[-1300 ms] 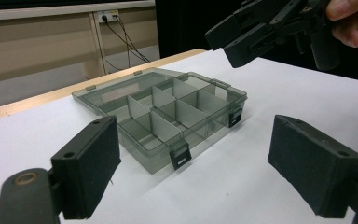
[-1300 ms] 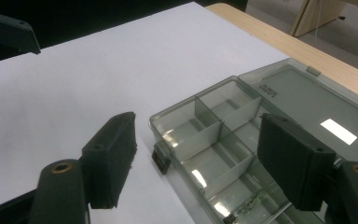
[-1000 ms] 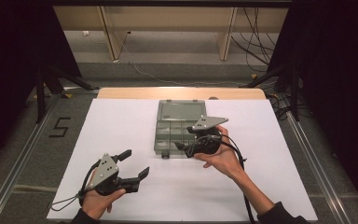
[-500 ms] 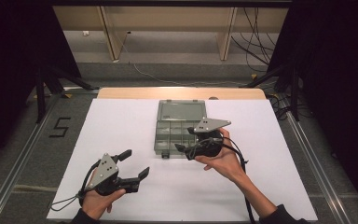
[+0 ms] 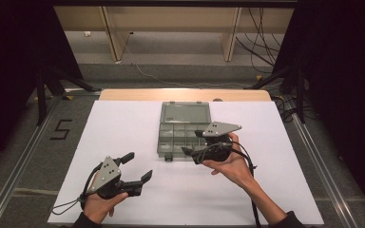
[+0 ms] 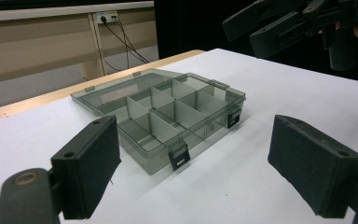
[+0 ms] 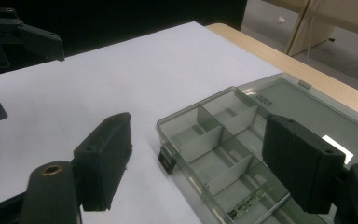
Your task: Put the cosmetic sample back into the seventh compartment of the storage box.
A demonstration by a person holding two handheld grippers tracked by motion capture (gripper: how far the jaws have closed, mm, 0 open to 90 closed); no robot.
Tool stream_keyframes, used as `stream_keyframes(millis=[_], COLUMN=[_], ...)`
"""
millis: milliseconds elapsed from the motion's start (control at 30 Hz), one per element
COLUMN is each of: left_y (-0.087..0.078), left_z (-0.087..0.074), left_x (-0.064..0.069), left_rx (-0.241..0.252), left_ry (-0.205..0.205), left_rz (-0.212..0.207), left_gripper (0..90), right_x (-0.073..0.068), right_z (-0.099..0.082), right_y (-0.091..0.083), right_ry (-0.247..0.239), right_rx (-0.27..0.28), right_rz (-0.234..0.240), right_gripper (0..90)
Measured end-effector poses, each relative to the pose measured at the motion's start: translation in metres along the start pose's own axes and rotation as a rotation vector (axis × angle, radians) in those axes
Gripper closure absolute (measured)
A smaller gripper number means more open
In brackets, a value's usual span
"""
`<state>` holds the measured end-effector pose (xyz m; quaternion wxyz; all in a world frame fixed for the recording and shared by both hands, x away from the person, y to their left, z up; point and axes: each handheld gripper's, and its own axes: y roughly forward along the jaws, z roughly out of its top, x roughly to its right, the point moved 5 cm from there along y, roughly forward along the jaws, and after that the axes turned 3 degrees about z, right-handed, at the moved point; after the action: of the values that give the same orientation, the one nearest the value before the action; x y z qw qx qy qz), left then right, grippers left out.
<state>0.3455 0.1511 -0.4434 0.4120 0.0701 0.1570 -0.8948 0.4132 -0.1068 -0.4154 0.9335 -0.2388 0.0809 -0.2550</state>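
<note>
A smoky clear organizer box (image 5: 184,134) lies open on the white table top (image 5: 123,123), its lid (image 5: 186,113) folded flat behind it. Dividers split it into several compartments (image 6: 168,112). A small green strip (image 7: 249,203) lies in one near compartment. My right gripper (image 5: 193,142) hovers at the box's front right corner, open, one jaw over the compartments and one beside the front wall (image 7: 203,158). My left gripper (image 5: 139,166) is held low at the front left, open with nothing between its jaws, and faces the box (image 6: 193,158).
Two black latches (image 6: 179,158) hang at the box's front wall. The wooden table edge (image 5: 185,95) runs behind the lid. Metal rails (image 5: 24,156) flank the table, and cables (image 5: 261,28) lie on the floor beyond. White surface spreads left and right of the box.
My right gripper has drifted slightly to the right by the box's front corner. The left gripper and the box have kept still.
</note>
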Motion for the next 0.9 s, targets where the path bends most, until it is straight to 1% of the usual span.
stream_keyframes(millis=[67, 133, 167, 200, 267, 300, 333, 367, 400, 467, 533, 567, 600, 633, 700, 733, 767, 867, 900], left_y=[0.000, 0.000, 0.000, 0.000, 0.000, 0.000, 0.000, 0.000, 0.000, 0.000, 0.000, 0.000, 0.000, 0.000, 0.000, 0.000, 0.000, 0.000, 0.000], left_z=[0.000, 0.000, 0.000, 0.000, 0.000, 0.000, 0.000, 0.000, 0.000, 0.000, 0.000, 0.000, 0.000, 0.000, 0.000, 0.000, 0.000, 0.000, 0.000], left_x=[0.000, 0.000, 0.000, 0.000, 0.000, 0.000, 0.000, 0.000, 0.000, 0.000, 0.000, 0.000, 0.000, 0.000, 0.000, 0.000, 0.000, 0.000, 0.000], left_rx=[0.001, 0.000, 0.000, -0.001, 0.000, 0.000, -0.001, 0.000, -0.001, -0.001, -0.001, -0.001, -0.001, -0.002, -0.002, -0.002, -0.001, 0.000, 0.000], left_ry=[0.000, 0.000, 0.000, 0.001, 0.001, 0.000, 0.001, 0.001, 0.002, 0.002, 0.001, 0.002, 0.002, 0.001, 0.002, 0.002, 0.001, 0.000, 0.000], left_rz=[0.001, 0.000, 0.000, 0.000, -0.001, -0.001, -0.001, 0.000, 0.000, 0.000, -0.001, -0.001, -0.001, 0.000, 0.000, 0.000, -0.001, 0.000, 0.000], left_gripper=[15.7, 15.7, 15.7, 15.7, 15.7, 15.7, 15.7, 15.7, 15.7, 15.7, 15.7, 15.7, 15.7, 15.7, 15.7, 15.7, 15.7, 15.7, 15.7], right_x=[-0.001, -0.001, 0.000, -0.001, -0.002, -0.002, -0.001, -0.003, -0.003, -0.002, -0.004, -0.004, -0.005, -0.005, -0.007, -0.006, -0.007, -0.008, -0.007], right_z=[0.000, -0.001, -0.001, -0.002, -0.002, -0.001, -0.001, -0.001, -0.001, -0.001, -0.002, -0.002, -0.002, -0.001, -0.003, -0.003, -0.004, -0.005, -0.005], right_y=[0.000, -0.002, -0.002, -0.003, -0.003, -0.003, -0.005, -0.004, -0.006, -0.007, -0.008, -0.008, -0.009, -0.009, -0.010, -0.011, -0.012, -0.015, -0.016], right_ry=[0.001, 0.003, -0.007, 0.002, 0.012, 0.012, -0.001, 0.017, 0.016, 0.007, 0.014, 0.004, 0.010, 0.005, 0.018, 0.005, 0.011, 0.019, 0.008], right_rx=[0.013, 0.009, 0.018, 0.011, 0.013, 0.025, 0.029, 0.031, 0.024, 0.033, 0.031, 0.040, 0.036, 0.063, 0.056, 0.058, 0.055, 0.071, 0.083], right_rz=[-0.003, -0.002, -0.010, -0.001, 0.005, -0.004, -0.012, 0.006, 0.005, -0.011, -0.003, -0.008, -0.009, -0.015, -0.001, -0.010, -0.011, -0.010, -0.017], right_gripper=[25.0, 24.9, 24.5, 24.1, 23.2, 22.7, 22.2, 21.9, 21.8, 21.0, 20.9, 20.9, 21.0, 21.0, 21.1, 21.1, 21.0, 21.1, 21.1])
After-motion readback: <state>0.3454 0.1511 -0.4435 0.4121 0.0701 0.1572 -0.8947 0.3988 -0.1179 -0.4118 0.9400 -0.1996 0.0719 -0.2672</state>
